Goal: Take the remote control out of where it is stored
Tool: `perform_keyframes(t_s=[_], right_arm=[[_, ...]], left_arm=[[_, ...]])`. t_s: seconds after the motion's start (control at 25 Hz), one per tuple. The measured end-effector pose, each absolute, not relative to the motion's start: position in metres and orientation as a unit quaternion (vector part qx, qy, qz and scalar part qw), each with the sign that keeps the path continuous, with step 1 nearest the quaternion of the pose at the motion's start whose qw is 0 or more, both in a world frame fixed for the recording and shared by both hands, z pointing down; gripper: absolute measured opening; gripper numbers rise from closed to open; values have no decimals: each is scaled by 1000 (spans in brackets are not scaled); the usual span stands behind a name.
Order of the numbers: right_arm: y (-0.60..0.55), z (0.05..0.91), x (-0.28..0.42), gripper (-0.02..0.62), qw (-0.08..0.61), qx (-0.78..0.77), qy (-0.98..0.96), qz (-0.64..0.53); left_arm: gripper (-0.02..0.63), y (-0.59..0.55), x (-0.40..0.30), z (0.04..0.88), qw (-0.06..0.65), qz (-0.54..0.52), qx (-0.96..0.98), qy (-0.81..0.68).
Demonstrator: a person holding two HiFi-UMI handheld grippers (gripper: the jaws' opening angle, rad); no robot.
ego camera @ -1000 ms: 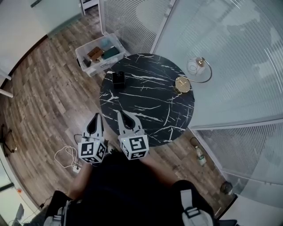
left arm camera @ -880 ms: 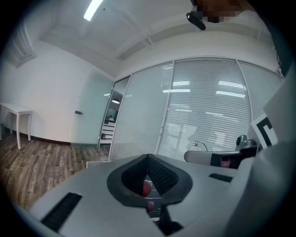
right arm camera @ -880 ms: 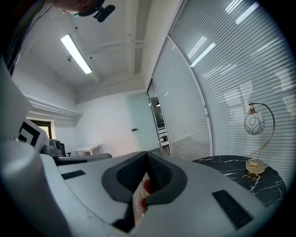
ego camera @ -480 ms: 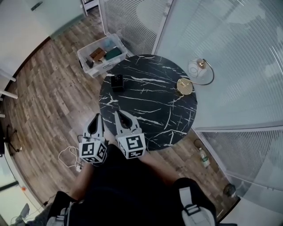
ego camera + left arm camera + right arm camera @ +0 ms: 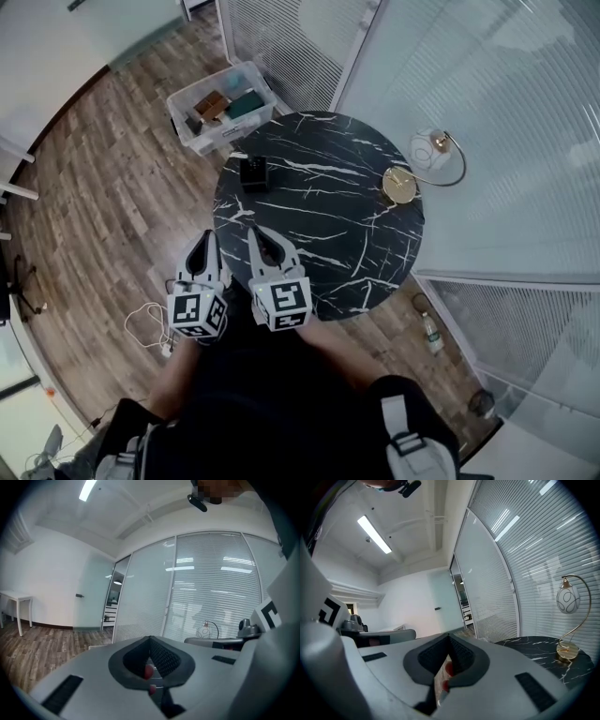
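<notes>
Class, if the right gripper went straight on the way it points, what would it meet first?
Probably the small black box on the round table: in the head view the right gripper aims about there. Depth is unclear; it might pass beside it.

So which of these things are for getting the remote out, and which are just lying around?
For the job: left claw, right claw (both shut, empty); small black holder on the table, maybe where the remote is, though I can't see it.
Just lying about: gold lamp, plastic bin, bottle and white cable on the floor.
</notes>
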State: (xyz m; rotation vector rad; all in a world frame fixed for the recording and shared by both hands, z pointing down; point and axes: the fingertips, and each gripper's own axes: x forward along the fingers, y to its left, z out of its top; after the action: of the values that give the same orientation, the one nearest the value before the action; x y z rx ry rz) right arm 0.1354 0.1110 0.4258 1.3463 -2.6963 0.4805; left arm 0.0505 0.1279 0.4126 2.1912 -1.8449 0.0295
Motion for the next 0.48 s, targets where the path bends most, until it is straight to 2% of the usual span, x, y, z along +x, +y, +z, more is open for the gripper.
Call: perform_keyframes(t_s=[0.48], right_arm=[[51,449,114,2,59,499,-848,172]], left_arm=[[8,65,27,432,157,19,791,-592]])
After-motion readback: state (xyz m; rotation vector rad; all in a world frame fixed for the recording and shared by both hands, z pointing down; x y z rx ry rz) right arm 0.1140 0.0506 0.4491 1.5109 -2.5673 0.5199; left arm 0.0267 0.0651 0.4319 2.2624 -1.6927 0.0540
